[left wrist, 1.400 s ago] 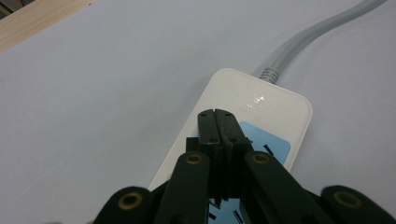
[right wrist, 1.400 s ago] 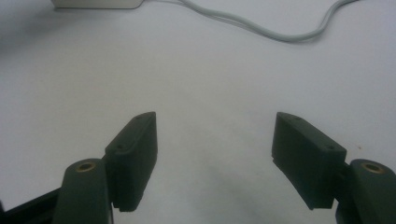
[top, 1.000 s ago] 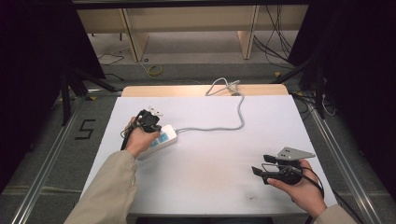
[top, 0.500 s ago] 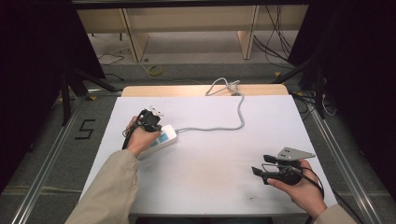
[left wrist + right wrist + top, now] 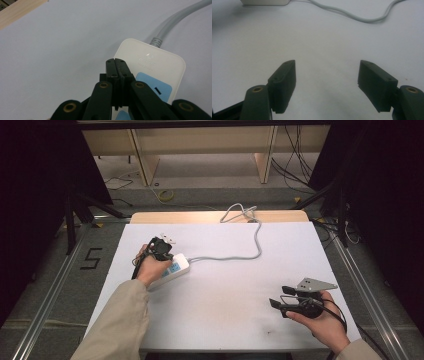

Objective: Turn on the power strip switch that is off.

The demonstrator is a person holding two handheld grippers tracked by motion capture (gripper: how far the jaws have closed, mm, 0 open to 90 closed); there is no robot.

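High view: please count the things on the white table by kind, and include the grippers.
Power strip: 1
Grey cable of the strip: 1
Hand-held grippers, left hand-held gripper shut over the strip, right hand-held gripper open: 2
Total: 4

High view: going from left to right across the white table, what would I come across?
Left gripper → white power strip → grey cable → right gripper, held open near the front right corner.
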